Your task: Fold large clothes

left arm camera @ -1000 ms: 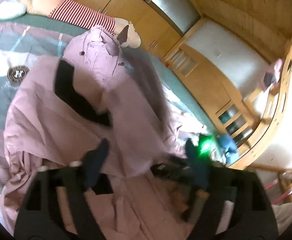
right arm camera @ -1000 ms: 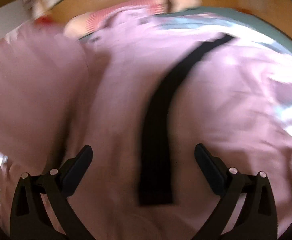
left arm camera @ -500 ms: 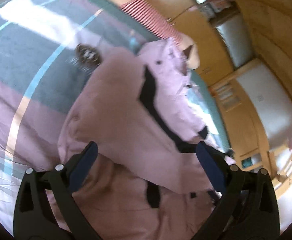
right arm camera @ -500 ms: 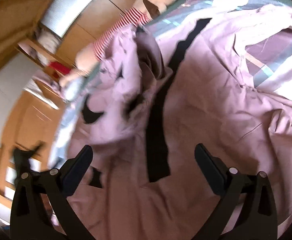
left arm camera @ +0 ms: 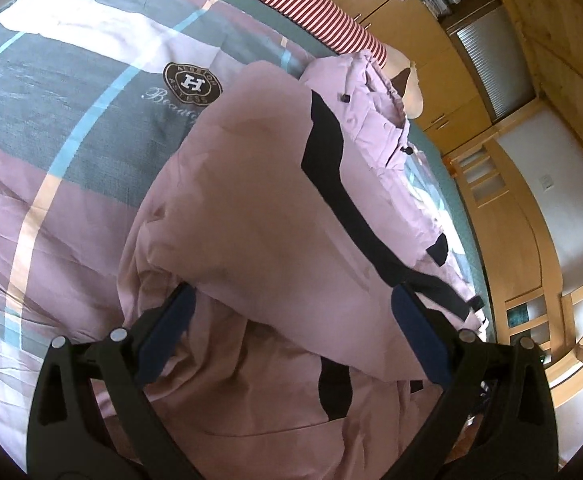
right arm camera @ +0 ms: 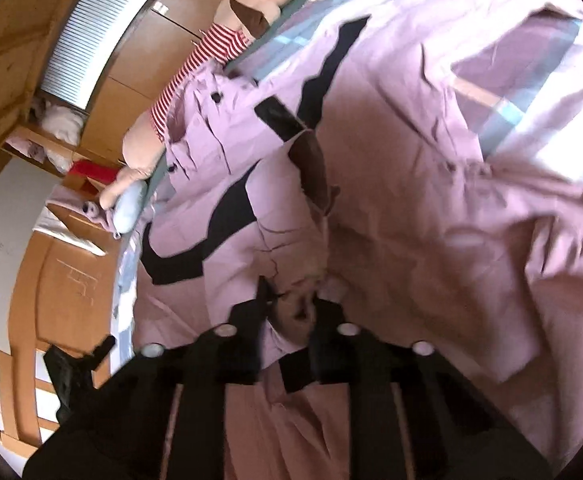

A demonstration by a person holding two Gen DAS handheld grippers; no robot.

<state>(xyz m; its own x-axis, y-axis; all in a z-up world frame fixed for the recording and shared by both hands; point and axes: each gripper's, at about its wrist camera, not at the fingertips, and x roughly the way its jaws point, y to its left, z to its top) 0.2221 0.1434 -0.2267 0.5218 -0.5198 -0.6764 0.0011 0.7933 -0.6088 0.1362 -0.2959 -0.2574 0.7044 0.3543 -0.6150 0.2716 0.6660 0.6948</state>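
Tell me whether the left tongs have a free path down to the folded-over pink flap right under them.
Probably yes. The left tongs are open and hang over the pink jacket, with its folded flap lying between their fingers and nothing on top. The right tongs grip jacket fabric elsewhere, out of the left view.

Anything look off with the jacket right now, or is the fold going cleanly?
Nothing damaged. The pink jacket with black stripes lies rumpled, one side folded over, lower fabric bunched. The right gripper has its jaws closed on a fold; the left gripper hangs open above it.
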